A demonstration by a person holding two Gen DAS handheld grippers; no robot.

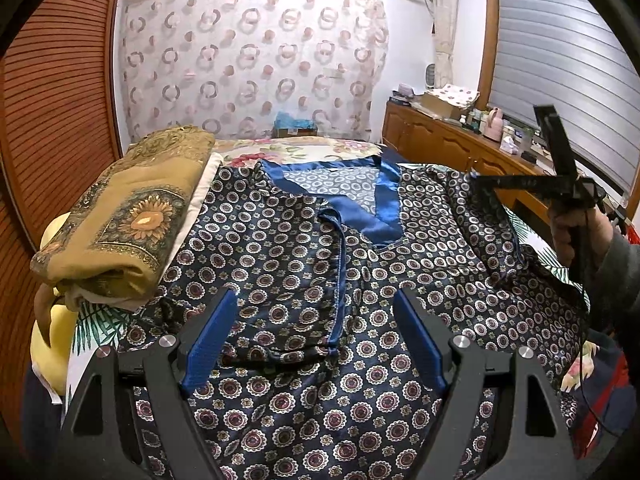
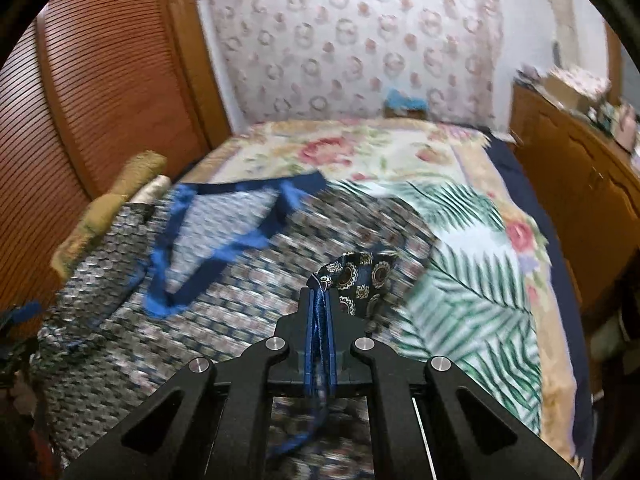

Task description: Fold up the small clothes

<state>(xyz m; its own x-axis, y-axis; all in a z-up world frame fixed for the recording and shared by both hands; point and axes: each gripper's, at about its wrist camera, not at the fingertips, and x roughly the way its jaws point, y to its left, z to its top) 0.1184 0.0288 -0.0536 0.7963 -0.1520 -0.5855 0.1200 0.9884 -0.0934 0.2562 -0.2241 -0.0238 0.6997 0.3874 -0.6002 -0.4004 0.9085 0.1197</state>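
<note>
The patterned top (image 1: 304, 264) lies spread on the bed (image 2: 472, 240) for folding: the right tool (image 2: 319, 300) is clamped on its sleeve edge, lifting it, while the left tool (image 1: 316, 344) hovers apart above it.

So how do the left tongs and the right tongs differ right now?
The left tongs stand wide open over the patterned top, holding nothing; the right tongs are shut on its blue-trimmed edge. The left tongs hang over its middle; the right lift fabric at its side. Both have blue pads.

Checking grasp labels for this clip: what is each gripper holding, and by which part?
The right gripper pinches the patterned garment by its blue-trimmed sleeve edge. The left gripper is open above it, holding nothing.
</note>
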